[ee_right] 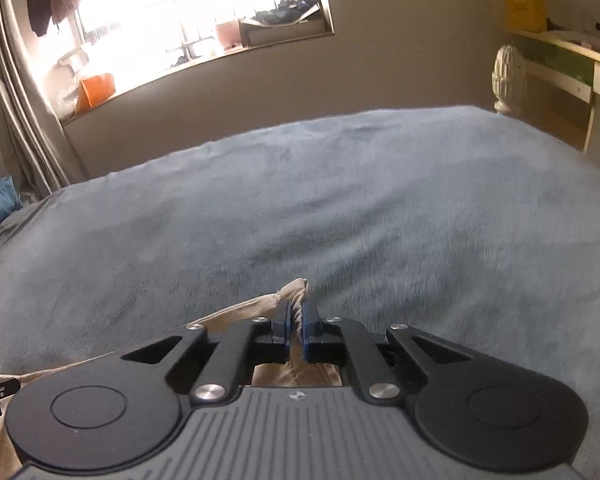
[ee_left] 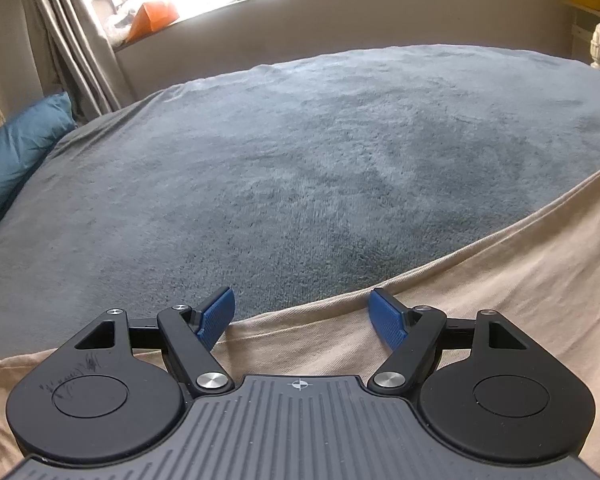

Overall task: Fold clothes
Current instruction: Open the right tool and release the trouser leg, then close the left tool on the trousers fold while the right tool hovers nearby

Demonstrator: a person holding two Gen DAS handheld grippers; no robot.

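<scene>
Right wrist: garment [ee_right: 296,292] between tongs [ee_right: 297,320]

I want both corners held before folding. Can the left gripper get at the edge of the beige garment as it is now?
Probably yes. The left gripper is open, and the beige garment has its edge lying right between the blue fingers, nothing in front of it.

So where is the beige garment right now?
The beige garment lies at the near edge of the grey blanket, under the open left gripper; the right gripper pinches a bunched corner.
</scene>
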